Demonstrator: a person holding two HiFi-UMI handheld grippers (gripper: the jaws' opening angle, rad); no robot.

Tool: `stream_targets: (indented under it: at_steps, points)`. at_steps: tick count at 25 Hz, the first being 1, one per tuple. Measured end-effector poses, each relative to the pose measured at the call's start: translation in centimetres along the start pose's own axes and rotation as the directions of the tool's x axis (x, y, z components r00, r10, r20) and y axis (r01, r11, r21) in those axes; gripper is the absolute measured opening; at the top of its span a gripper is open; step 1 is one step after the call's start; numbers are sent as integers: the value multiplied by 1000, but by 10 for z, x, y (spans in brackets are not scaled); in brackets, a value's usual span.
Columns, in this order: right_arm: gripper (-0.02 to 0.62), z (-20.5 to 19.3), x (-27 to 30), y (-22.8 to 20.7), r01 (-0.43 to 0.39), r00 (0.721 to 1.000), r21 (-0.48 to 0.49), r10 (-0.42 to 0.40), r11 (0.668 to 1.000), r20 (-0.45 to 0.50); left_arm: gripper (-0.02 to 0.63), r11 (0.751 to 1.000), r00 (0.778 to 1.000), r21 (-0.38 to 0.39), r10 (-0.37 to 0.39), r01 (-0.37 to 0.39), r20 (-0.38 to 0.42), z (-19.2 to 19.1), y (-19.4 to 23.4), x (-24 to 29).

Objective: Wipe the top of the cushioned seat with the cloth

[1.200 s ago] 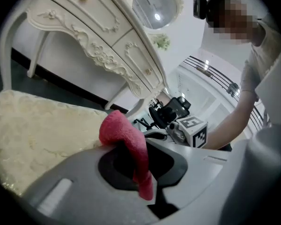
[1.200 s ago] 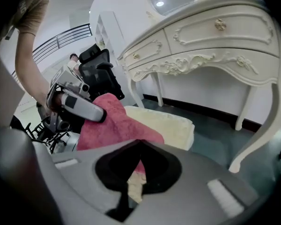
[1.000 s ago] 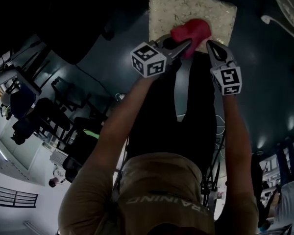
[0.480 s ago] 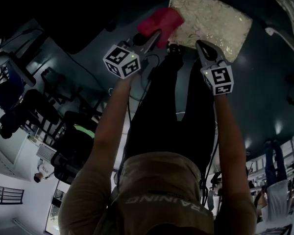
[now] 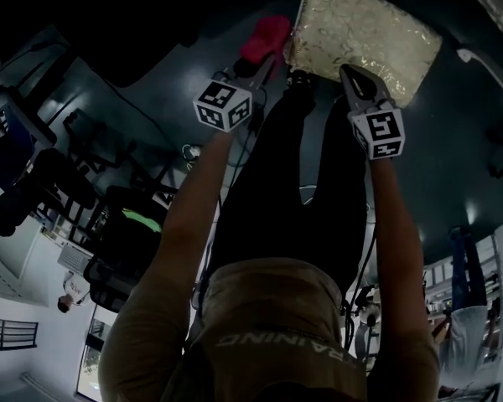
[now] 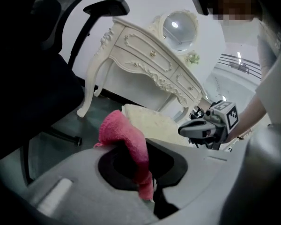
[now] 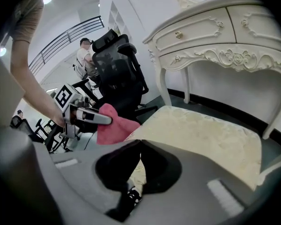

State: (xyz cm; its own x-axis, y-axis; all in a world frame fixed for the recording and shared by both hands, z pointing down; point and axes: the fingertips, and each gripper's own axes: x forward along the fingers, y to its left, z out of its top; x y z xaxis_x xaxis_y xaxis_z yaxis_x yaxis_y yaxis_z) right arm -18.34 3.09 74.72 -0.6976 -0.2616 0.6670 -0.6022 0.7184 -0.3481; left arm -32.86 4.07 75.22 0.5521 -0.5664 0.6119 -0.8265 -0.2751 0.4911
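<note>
The cushioned seat (image 5: 365, 32) is a cream patterned pad at the top of the head view. My left gripper (image 5: 264, 61) is shut on the pink cloth (image 5: 266, 38), which hangs just off the seat's left edge. The left gripper view has the cloth (image 6: 124, 137) bunched in the left gripper (image 6: 147, 191), with the seat (image 6: 147, 123) behind it. My right gripper (image 5: 350, 72) hovers at the seat's near edge, shut, with nothing between its jaws. In the right gripper view, the right gripper (image 7: 140, 143) is over the seat (image 7: 201, 135), and the cloth (image 7: 113, 125) is by the seat's left corner.
A white carved dressing table (image 7: 215, 41) with a round mirror (image 6: 178, 27) stands just behind the seat. A black office chair (image 7: 119, 74) is to the left. Several more chairs (image 5: 109, 166) and a person (image 7: 86, 55) are further off on the dark floor.
My left gripper has carried the pink cloth leftward, from on top of the seat to just past its left edge. The right gripper has stayed near the seat's front edge.
</note>
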Motion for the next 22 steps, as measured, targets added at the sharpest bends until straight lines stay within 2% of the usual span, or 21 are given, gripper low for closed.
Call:
stream_targets:
  at_steps: [5, 9, 12, 15, 22]
  points:
    - [5, -1, -3, 7, -25, 1000, 2, 25, 1000, -2, 32, 999, 995, 18, -49, 51, -83, -31, -31, 37]
    - [5, -6, -10, 2, -21, 1000, 7, 21, 1000, 2, 34, 999, 989, 35, -32, 37, -142, -47, -47, 60]
    - [5, -9, -17, -1, -21, 1000, 19, 21, 1000, 10, 33, 994, 985, 102, -12, 29, -171, -49, -50, 62]
    - [5, -12, -25, -8, -11, 1000, 35, 10, 999, 21, 33, 983, 978, 173, -28, 65, -208, -51, -55, 61]
    - [5, -44, -50, -29, -2, 1000, 65, 2, 998, -3, 32, 974, 968, 207, -38, 92, -250, -55, -75, 74]
